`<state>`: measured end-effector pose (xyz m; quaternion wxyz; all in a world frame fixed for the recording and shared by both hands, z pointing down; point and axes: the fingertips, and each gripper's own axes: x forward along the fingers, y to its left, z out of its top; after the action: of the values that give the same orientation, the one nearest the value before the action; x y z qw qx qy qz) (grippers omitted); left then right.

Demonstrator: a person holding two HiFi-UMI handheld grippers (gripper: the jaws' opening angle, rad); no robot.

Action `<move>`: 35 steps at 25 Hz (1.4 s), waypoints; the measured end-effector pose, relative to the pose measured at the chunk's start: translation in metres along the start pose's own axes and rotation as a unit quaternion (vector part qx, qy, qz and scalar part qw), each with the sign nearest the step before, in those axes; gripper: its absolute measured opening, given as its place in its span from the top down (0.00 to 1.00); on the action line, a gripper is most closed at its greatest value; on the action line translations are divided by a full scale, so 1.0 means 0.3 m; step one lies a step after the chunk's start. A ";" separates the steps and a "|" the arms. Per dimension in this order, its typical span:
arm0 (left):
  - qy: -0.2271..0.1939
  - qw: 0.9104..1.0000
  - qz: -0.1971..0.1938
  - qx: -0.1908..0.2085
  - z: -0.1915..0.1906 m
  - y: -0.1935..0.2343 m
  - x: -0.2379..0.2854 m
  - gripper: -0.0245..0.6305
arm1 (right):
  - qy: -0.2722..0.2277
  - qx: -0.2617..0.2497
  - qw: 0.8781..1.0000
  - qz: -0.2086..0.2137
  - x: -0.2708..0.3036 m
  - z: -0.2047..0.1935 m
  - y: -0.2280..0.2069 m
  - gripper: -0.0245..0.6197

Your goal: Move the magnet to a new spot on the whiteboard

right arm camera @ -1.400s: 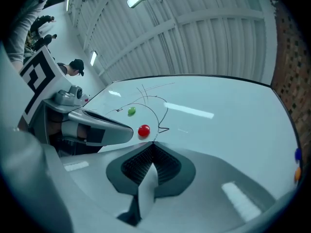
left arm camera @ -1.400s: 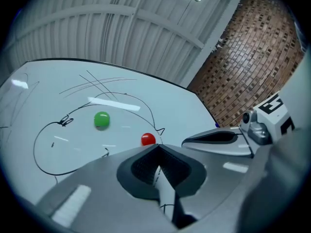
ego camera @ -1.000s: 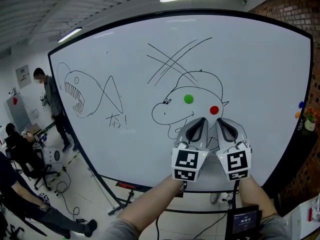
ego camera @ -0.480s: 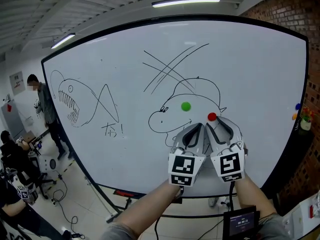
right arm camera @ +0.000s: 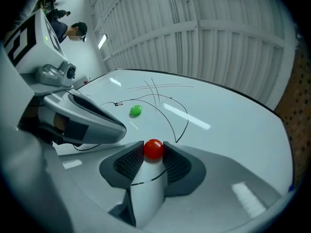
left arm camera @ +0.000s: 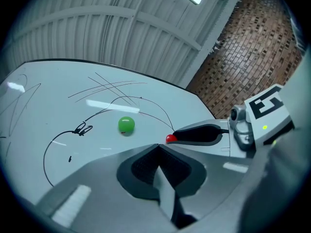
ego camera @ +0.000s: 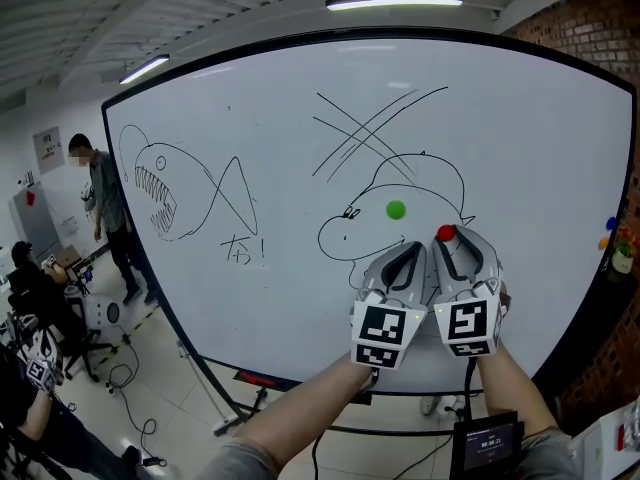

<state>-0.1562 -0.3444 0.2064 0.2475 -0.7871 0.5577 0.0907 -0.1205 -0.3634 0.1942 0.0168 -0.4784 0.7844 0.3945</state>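
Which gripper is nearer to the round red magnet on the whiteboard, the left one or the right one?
The right. The round red magnet sits between the jaws of the right gripper. The left gripper, jaws together, is apart from the magnet, on its left side.

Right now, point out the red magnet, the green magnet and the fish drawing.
red magnet (right arm camera: 153, 149): right gripper view, middle of its rounded top.
green magnet (ego camera: 396, 209): head view, centre of its face.
fish drawing (ego camera: 160, 200): head view, on its toothed mouth.
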 end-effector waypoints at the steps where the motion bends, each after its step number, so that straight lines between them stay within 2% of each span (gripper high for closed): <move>1: 0.000 1.000 0.001 0.001 -0.001 0.003 0.000 0.97 | 0.000 -0.001 1.000 -0.001 0.002 0.000 0.001 0.76; 9: 0.001 1.000 -0.001 0.001 -0.006 -0.011 0.011 0.97 | 0.009 0.001 1.000 0.005 -0.004 -0.014 0.001 0.76; 17: -0.001 1.000 -0.019 -0.003 -0.003 -0.104 0.049 0.97 | 0.037 0.008 0.999 0.003 -0.059 -0.100 -0.051 0.76; 24: 0.005 0.999 -0.048 -0.017 -0.034 -0.264 0.119 0.97 | 0.067 0.013 0.998 -0.009 -0.160 -0.223 -0.148 0.76; 35: 0.006 0.993 -0.112 -0.043 -0.070 -0.611 0.294 0.97 | 0.113 0.006 0.992 -0.053 -0.353 -0.427 -0.422 0.76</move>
<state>0.0420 -0.3814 0.2404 0.2186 -0.8550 0.4633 0.0812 0.0785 -0.3959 0.2488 -0.0481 -0.5604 0.7575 0.3315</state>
